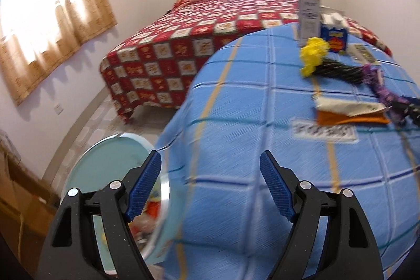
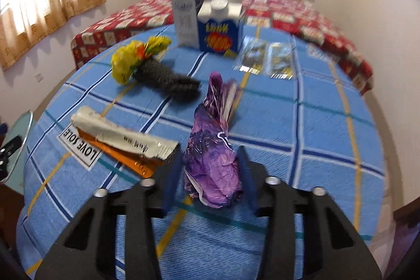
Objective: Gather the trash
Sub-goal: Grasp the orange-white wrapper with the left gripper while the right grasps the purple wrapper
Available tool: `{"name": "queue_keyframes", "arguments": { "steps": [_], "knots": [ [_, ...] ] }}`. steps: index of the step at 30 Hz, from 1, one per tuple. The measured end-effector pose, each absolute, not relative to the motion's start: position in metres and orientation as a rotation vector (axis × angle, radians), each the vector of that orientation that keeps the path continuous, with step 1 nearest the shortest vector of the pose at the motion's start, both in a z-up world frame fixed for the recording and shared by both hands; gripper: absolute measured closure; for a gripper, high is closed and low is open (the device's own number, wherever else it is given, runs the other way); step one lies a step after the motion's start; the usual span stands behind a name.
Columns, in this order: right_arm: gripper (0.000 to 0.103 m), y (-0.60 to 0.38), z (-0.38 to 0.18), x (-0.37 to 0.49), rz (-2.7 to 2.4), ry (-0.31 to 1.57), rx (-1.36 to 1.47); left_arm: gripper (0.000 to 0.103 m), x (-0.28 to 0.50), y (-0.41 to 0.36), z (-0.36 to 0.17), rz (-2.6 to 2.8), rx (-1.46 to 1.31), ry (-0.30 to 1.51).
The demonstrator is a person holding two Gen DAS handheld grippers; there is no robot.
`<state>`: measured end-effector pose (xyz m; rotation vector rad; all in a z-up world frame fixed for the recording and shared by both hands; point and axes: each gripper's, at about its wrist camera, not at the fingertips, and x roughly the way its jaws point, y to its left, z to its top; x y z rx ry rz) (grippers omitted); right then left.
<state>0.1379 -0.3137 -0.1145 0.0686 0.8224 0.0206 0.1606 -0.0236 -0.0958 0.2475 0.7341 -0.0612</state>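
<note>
The right gripper (image 2: 207,175) has its blue pads on either side of a crumpled purple foil wrapper (image 2: 212,148) over the blue plaid tablecloth (image 2: 315,148), though motion blur leaves me unsure how firmly it pinches; the left gripper (image 1: 210,190) hangs wide open and holds nothing, above the table edge beside a round pale-blue bin (image 1: 105,164). Farther along lie a torn white-and-orange packet (image 2: 123,143), a yellow crumpled wrapper (image 2: 126,62) against a dark mesh bundle (image 2: 168,80), then a blue-and-white carton (image 2: 220,28).
</note>
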Motion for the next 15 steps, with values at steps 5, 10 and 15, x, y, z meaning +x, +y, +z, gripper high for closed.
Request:
{"name": "queue_keyframes", "arguments": {
  "steps": [5, 10, 15],
  "knots": [
    [0.083, -0.316, -0.114, 0.127, 0.053, 0.802, 0.077, 0.027, 0.172, -0.066, -0.097, -0.133, 0.267, 0.733],
    [0.086, -0.331, -0.103, 0.110, 0.013, 0.736, 0.092, 0.026, 0.183, -0.100, -0.098, -0.176, 0.285, 0.739],
    [0.086, -0.351, -0.098, 0.099, -0.017, 0.709, 0.108, 0.018, 0.188, -0.123, -0.102, -0.207, 0.301, 0.750]
  ]
}}
